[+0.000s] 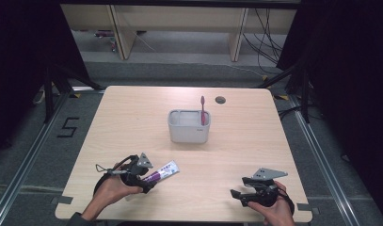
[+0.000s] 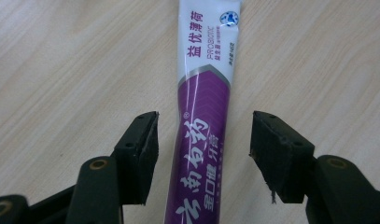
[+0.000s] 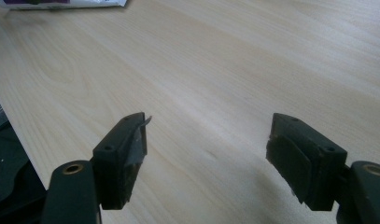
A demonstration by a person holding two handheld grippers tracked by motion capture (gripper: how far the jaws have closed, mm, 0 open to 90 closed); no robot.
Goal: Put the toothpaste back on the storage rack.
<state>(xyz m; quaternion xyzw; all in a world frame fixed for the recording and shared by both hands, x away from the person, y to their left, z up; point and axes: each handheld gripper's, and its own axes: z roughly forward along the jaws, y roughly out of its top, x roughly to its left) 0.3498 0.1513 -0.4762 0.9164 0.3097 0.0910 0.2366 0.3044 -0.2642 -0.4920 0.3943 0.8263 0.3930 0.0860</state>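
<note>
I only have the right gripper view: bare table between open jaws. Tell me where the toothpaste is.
Observer: The toothpaste lies flat on the table between the left gripper's open jaws, not pinched.
Operator: Report what else is on the table.
Observer: A grey holder stands mid-table with a red toothbrush upright in it.
Operator: Place my gripper.
Observer: The right gripper sits near the front right edge, well apart from both.
</note>
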